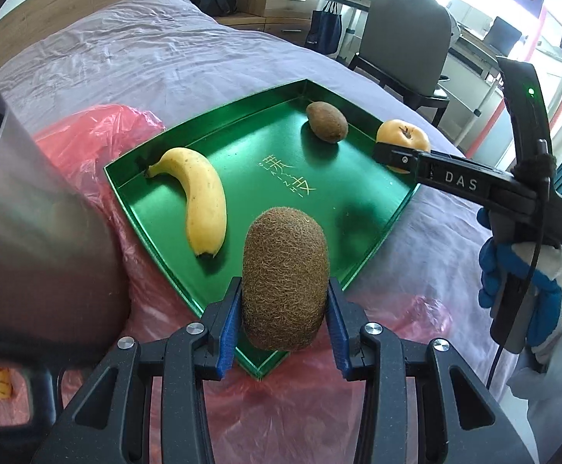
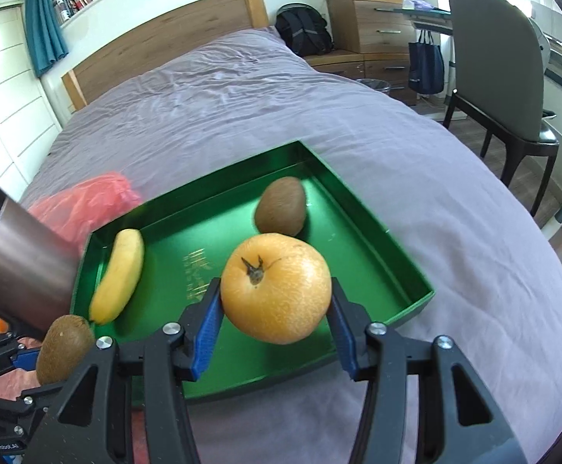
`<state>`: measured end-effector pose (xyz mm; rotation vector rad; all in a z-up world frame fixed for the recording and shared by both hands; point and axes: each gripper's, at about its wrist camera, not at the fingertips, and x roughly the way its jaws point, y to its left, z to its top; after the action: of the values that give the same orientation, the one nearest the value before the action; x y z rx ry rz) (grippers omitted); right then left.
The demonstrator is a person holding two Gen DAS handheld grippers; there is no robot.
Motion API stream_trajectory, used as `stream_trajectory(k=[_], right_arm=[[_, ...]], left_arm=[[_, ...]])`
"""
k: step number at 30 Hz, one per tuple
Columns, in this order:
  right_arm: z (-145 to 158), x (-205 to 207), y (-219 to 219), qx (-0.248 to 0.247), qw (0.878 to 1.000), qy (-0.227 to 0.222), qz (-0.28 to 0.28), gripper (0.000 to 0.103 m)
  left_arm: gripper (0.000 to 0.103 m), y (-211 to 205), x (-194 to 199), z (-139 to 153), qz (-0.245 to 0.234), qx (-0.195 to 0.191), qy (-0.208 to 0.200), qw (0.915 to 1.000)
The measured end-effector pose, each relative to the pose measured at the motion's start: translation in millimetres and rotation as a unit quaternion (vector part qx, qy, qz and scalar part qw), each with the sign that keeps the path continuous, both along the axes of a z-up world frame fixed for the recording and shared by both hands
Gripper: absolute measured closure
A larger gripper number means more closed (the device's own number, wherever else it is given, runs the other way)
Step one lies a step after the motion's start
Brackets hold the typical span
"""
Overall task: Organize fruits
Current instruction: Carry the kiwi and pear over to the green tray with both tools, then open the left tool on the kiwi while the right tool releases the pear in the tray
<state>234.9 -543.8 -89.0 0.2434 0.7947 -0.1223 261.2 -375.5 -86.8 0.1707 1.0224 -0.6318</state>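
Note:
A green tray (image 1: pixel 138 176) (image 2: pixel 397 243) lies on the bed with a banana (image 1: pixel 203 201) (image 2: pixel 118 274) at its left and a kiwi (image 1: pixel 326 121) (image 2: pixel 281 205) near its far corner. My left gripper (image 1: pixel 285 309) is shut on a second kiwi (image 1: pixel 285 278) (image 2: pixel 62 348), held upright over the tray's near corner. My right gripper (image 2: pixel 275 328) is shut on a round yellow pear (image 2: pixel 275 286) (image 1: pixel 402 133), held over the tray's right side. In the left wrist view, the right gripper (image 1: pixel 391 152) reaches in from the right, held by a gloved hand (image 1: pixel 520 282).
A pink plastic bag (image 1: pixel 103 131) (image 2: pixel 87 201) lies under and left of the tray on the purple bedspread (image 1: pixel 145 58) (image 2: pixel 242 116). A grey sleeve (image 1: pixel 29 232) (image 2: pixel 26 259) fills the left side. A chair (image 1: pixel 404 38) (image 2: pixel 497 69), drawers and a backpack stand beyond the bed.

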Motion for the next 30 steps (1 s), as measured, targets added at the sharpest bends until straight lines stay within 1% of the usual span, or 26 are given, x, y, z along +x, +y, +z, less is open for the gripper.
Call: stream_trajectory(k=[8,12,16,19,21,23,24,25,26,27,28,30], right_arm=[[-23.6,12.6,-19.2,-0.013,1.0,0.021,-0.018,0.07],[-27.9,15.3,-19.4,-0.022,0.999,0.023,-0.013,0.07],[-34.4,21.7,-15.1,-0.052,0.998,0.046,-0.005,0.069],[-37.3,23.1,-14.2,-0.063,0.996,0.059,0.003,0.068],[-39.5,24.2,-11.1,-0.077,0.995,0.069,0.01,0.065],[-40.2,26.2,-9.0,-0.084,0.993,0.079,0.014,0.064],[-40.8,28.0,-7.5,-0.088,0.992,0.086,0.018,0.058],[-41.6,29.4,-5.6,-0.094,0.991,0.094,0.024,0.055],[-41.4,30.1,-3.6,-0.1,0.99,0.099,0.027,0.05],[-40.9,30.3,-3.2,-0.098,0.99,0.1,0.028,0.043],[-40.7,31.1,-2.4,-0.096,0.989,0.105,0.03,0.04],[-40.7,32.2,-1.7,-0.094,0.989,0.11,0.03,0.03]], left_arm=[[0.068,-7.8,4.7,-17.8,-0.001,0.013,0.009,0.9999],[0.067,-6.4,7.7,-23.4,0.006,0.016,0.013,0.9998],[0.067,-7.1,8.9,-30.4,0.008,0.022,0.014,0.9996],[0.067,-8.7,8.7,-32.5,0.009,0.024,0.015,0.9996],[0.067,-9.4,8.6,-33.8,0.01,0.027,0.015,0.9995],[0.067,-10.1,8.4,-34.2,0.012,0.03,0.014,0.9994],[0.067,-10.8,8.1,-34.5,0.013,0.032,0.014,0.9993],[0.067,-11.8,8.1,-34.6,0.014,0.035,0.014,0.9992],[0.067,-11.7,8.1,-34.7,0.016,0.037,0.014,0.9991],[0.067,-12.1,8.4,-34.9,0.017,0.038,0.016,0.999],[0.067,-12.2,7.8,-35.3,0.017,0.04,0.018,0.9989],[0.067,-13.3,9.0,-34.8,0.018,0.042,0.019,0.9988]])
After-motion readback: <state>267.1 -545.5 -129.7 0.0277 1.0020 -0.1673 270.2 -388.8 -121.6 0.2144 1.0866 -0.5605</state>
